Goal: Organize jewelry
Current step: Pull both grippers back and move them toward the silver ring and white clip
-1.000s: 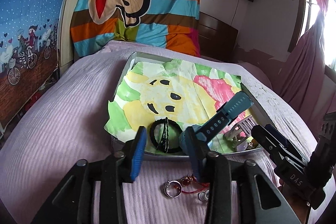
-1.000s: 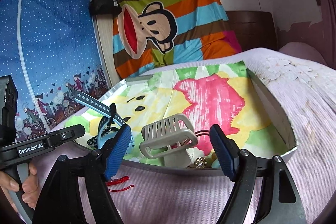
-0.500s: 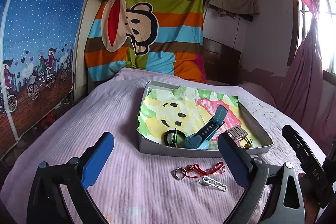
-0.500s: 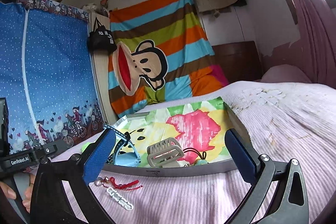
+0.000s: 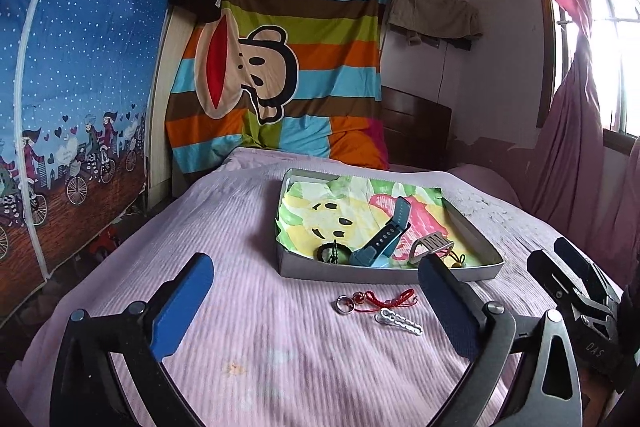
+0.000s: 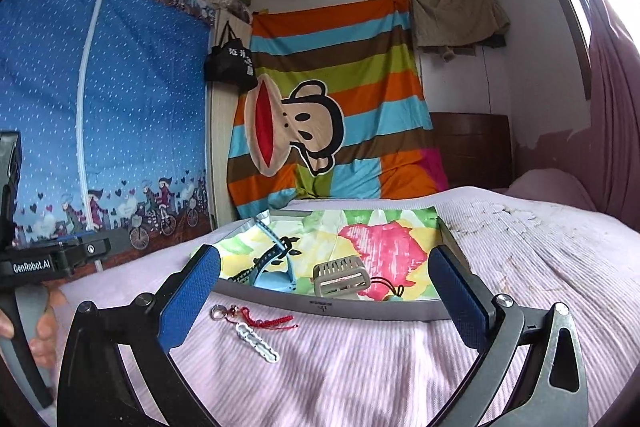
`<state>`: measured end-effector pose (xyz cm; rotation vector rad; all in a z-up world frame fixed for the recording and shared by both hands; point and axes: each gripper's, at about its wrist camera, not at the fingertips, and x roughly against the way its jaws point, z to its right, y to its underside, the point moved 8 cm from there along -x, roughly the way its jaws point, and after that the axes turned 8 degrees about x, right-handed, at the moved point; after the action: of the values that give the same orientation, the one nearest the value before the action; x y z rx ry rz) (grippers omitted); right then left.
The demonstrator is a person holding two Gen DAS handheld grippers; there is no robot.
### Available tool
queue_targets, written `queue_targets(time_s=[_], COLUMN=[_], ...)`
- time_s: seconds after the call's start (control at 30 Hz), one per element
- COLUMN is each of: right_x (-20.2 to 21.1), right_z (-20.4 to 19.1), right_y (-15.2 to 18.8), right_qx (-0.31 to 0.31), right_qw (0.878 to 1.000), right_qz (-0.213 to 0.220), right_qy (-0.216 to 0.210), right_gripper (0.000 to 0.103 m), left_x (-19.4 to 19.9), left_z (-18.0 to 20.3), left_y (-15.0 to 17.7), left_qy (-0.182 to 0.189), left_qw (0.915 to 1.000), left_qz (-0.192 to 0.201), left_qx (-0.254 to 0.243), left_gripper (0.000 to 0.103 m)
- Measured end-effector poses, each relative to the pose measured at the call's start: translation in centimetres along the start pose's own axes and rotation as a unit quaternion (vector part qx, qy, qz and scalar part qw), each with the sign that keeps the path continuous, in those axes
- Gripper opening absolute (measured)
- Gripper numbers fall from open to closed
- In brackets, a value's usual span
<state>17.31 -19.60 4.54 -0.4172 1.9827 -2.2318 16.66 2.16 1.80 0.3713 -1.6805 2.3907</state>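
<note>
Both my grippers (image 5: 316, 311) (image 6: 322, 293) gape wide, empty; red cord (image 5: 390, 299) looks light, limp; I'd pinch its knotted middle.

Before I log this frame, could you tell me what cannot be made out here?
- Small beads beside the hair claw clip in the tray: too small, half behind the tray wall, both views.
- Black ring item: tiny in the left view; mostly behind the watch in the right.
- Print on the tray wall: too small, right view.
</note>
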Motion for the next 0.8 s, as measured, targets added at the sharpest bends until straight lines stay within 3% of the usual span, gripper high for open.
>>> queue_targets(time_s=[0.33,0.63,0.8], right_x=[-0.3,-2.6,-3.6], right_z=[-1.1,-1.5,-2.1], right_y=[1.3,4.1,5.3], right_qx=[0.008,-0.006,-0.003], right_qw=[0.999,0.995,0.992], right_qz=[-0.030,-0.085,-0.109], right_qy=[-0.022,-0.053,-0.067], right_gripper=[0.102,0.102,0.086], left_x=[0.4,-1.4,-2.6], left_z=[-1.3,-1.4,-0.7], left_y=[1.1,2.5,3.3], left_qy=[-0.029,-0.001,0.008], left_qw=[0.9981,0.9948,0.9916], left_qz=[-0.029,-0.089,-0.114], left_qx=[-0.046,-0.050,-0.061], left_gripper=[0.103,0.100,0.090])
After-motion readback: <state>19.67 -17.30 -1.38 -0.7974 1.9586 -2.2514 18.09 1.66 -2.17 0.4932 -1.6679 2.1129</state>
